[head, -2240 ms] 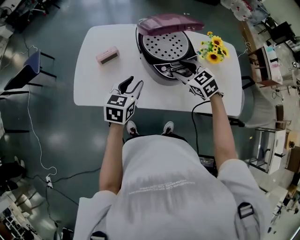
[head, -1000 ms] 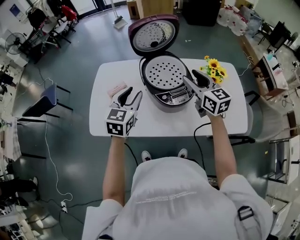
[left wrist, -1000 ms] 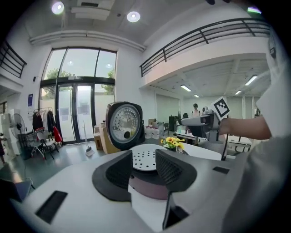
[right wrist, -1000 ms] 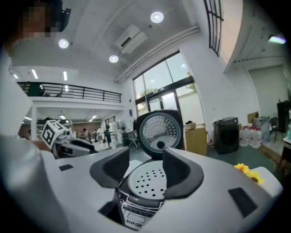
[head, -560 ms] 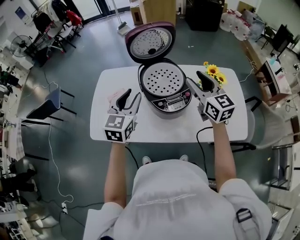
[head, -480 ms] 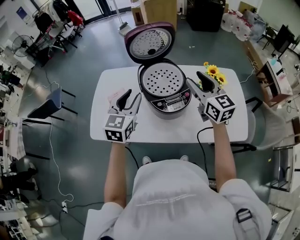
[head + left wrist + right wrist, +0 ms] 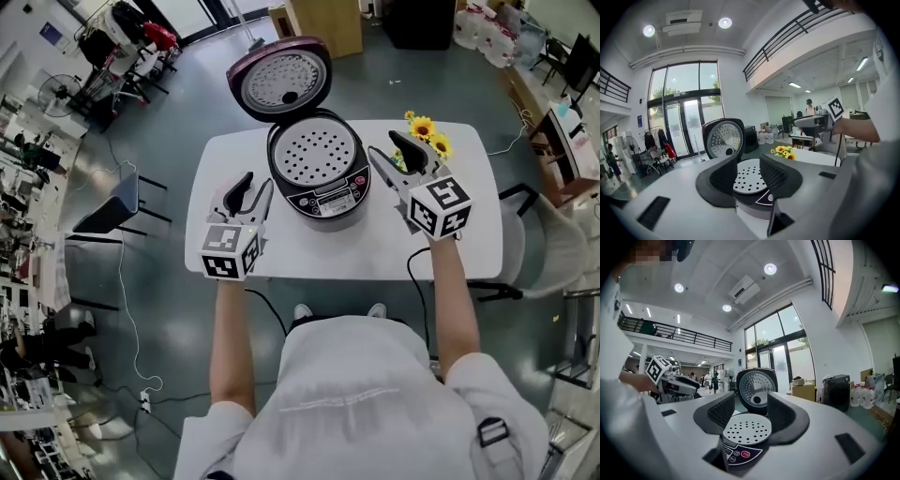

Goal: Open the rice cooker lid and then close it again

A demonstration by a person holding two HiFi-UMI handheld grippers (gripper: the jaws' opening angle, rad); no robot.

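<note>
The rice cooker point(image 7: 319, 178) stands on the white table point(image 7: 375, 253) with its maroon lid point(image 7: 278, 80) swung up and back, baring the perforated inner plate point(image 7: 314, 153). My left gripper point(image 7: 253, 187) hovers open to the left of the cooker, holding nothing. My right gripper point(image 7: 386, 148) hovers to its right, clear of it; its jaws have just been closing a little and stay open with nothing between them. In the left gripper view the left gripper point(image 7: 749, 173) frames the plate and the lid point(image 7: 723, 138). The right gripper point(image 7: 747, 416) likewise points at the lid point(image 7: 756, 387).
Sunflowers point(image 7: 427, 131) stand at the table's far right corner, just behind the right gripper. A pink box point(image 7: 218, 194) lies partly hidden by the left gripper. A black cable point(image 7: 412, 272) hangs off the front edge. Chairs point(image 7: 117, 202) flank the table.
The right gripper has left the cooker's front latch and moved out to the right. The lid has swung from half raised to fully open. Both grippers have risen slightly.
</note>
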